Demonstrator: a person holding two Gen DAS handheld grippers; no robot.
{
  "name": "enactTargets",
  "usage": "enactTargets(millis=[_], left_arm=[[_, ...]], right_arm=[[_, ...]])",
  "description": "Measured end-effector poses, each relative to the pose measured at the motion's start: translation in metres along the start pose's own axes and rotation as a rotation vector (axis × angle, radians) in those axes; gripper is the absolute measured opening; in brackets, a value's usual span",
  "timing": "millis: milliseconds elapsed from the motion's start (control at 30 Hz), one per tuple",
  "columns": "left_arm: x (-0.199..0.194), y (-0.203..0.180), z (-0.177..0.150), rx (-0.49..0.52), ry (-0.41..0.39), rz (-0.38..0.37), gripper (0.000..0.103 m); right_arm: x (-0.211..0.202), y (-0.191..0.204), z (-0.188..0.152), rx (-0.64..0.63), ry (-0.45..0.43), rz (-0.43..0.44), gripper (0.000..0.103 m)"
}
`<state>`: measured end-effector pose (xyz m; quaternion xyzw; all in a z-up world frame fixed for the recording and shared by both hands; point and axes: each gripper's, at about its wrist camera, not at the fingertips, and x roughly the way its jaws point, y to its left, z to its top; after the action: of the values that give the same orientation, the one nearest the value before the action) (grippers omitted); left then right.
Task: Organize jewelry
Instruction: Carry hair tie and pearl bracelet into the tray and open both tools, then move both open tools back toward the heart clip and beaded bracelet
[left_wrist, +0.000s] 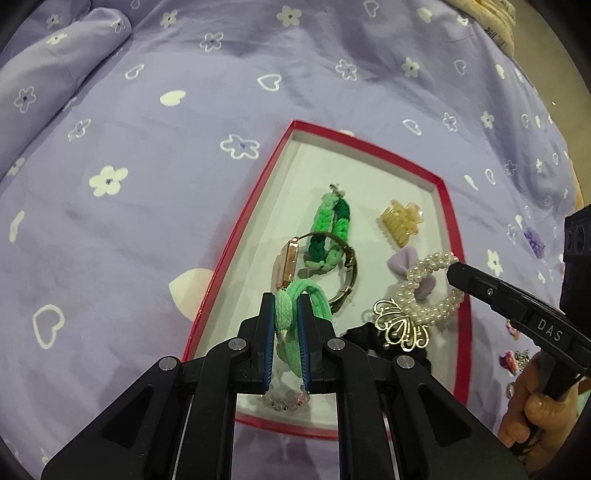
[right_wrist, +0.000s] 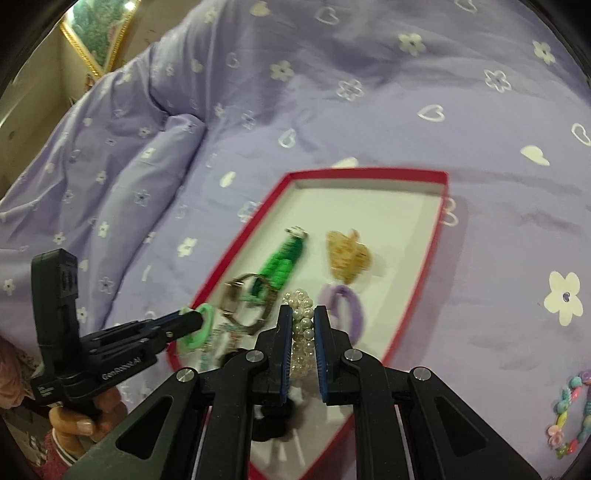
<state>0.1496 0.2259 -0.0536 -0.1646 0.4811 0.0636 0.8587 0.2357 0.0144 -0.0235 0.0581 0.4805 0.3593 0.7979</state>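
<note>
On lilac floral bedspread, red-rimmed tray holds jewelry; left claw clenched on green hair tie, right claw clenched on pearl bracelet, both over tray.

Your box lies on the bedspread; inside it, the braided band sits left of the claw clip, the watch nearer you

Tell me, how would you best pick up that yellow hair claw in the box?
Probably from above, closing the gripper across the hair claw's narrow body rather than its teeth. It lies flat and alone on the box floor, apart from the green braid, so there is room on both sides.
</note>
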Motion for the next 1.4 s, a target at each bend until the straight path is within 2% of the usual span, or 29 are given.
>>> enactTargets(millis=[400, 567, 800, 900, 1067, 1167, 1233, 1400], left_arm=[[0.017, -0.001, -0.002, -0.004, 0.034, 0.01, 0.011], [0.018, -0.001, -0.001, -0.008, 0.038, 0.006, 0.012], [0.018, 0.0, 0.0, -0.02, 0.044, 0.004, 0.018], [0.017, 0.001, -0.001, -0.029, 0.044, -0.001, 0.025], [0.011, 0.003, -0.003, -0.042, 0.04, -0.002, 0.027], [0.005, 0.002, -0.003, -0.047, 0.03, -0.009, 0.029], [-0.001, 0.0, -0.005, -0.046, 0.02, -0.012, 0.038], [-0.015, -0.01, -0.012, -0.035, -0.001, -0.03, 0.038]], right_arm=[[0.023, -0.007, -0.004, -0.049, 0.077, -0.077, 0.012], [0.023, -0.005, -0.002, -0.064, 0.083, -0.089, 0.015], [0.023, -0.005, -0.002, -0.066, 0.091, -0.092, 0.017], [0.022, -0.003, -0.001, -0.063, 0.085, -0.089, 0.022], [0.014, 0.003, -0.001, -0.07, 0.069, -0.092, 0.035], [0.004, 0.004, -0.002, -0.064, 0.052, -0.082, 0.036], [-0.007, 0.005, -0.004, -0.058, 0.031, -0.074, 0.036], [-0.037, 0.001, -0.012, -0.036, -0.018, -0.069, 0.039]])
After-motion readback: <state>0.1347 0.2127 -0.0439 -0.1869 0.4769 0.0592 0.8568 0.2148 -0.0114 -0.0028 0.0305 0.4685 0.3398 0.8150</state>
